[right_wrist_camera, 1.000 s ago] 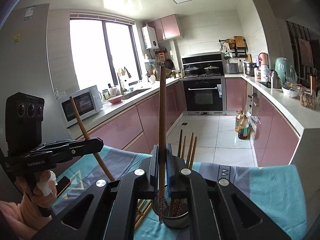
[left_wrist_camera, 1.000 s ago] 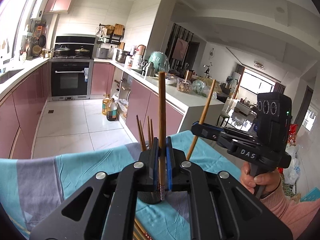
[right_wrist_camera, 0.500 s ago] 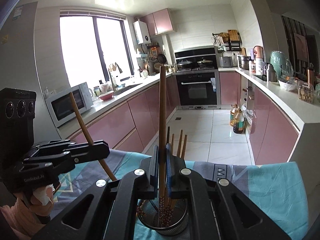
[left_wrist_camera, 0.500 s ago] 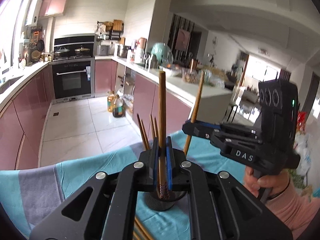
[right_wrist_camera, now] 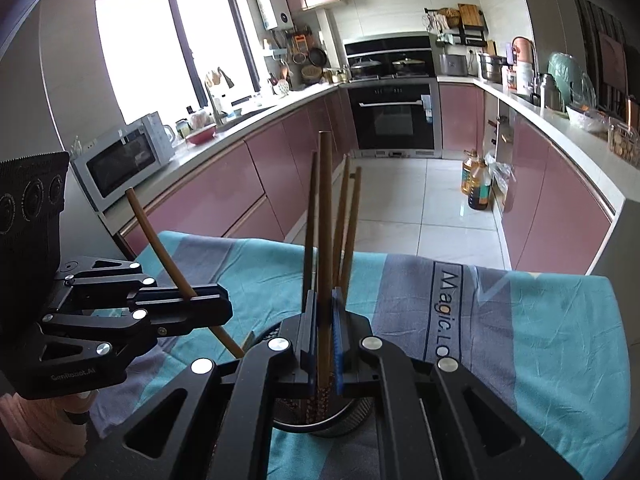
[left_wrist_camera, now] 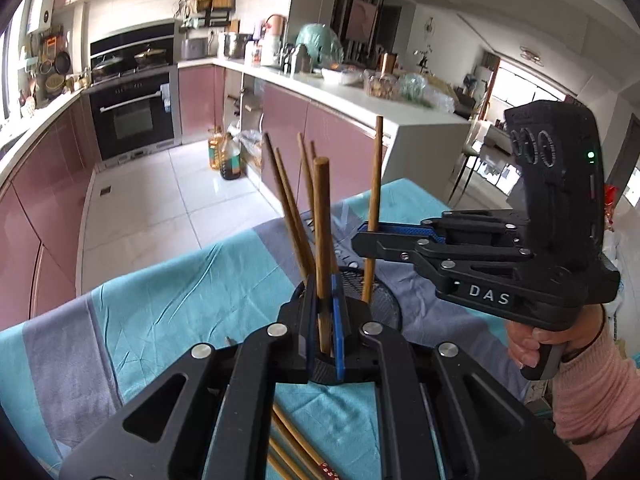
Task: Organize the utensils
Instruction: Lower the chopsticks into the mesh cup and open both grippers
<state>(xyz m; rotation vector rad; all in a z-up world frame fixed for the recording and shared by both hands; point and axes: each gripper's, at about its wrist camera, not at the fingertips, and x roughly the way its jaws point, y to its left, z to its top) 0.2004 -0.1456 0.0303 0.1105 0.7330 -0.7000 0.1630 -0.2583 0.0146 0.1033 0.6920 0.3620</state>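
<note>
Over the cloth-covered surface (right_wrist_camera: 540,340): left claw (left_wrist_camera: 326,332) and right claw (right_wrist_camera: 324,344), each pinching one upright chopstick (left_wrist_camera: 322,240) above the mesh holder (right_wrist_camera: 340,424) already keeping several chopsticks; step in hand, insertion; next move likely needs tips lowered inside the rim, then release.

Microwave (right_wrist_camera: 124,156), oven (right_wrist_camera: 394,114), oil bottles (right_wrist_camera: 476,182)
</note>
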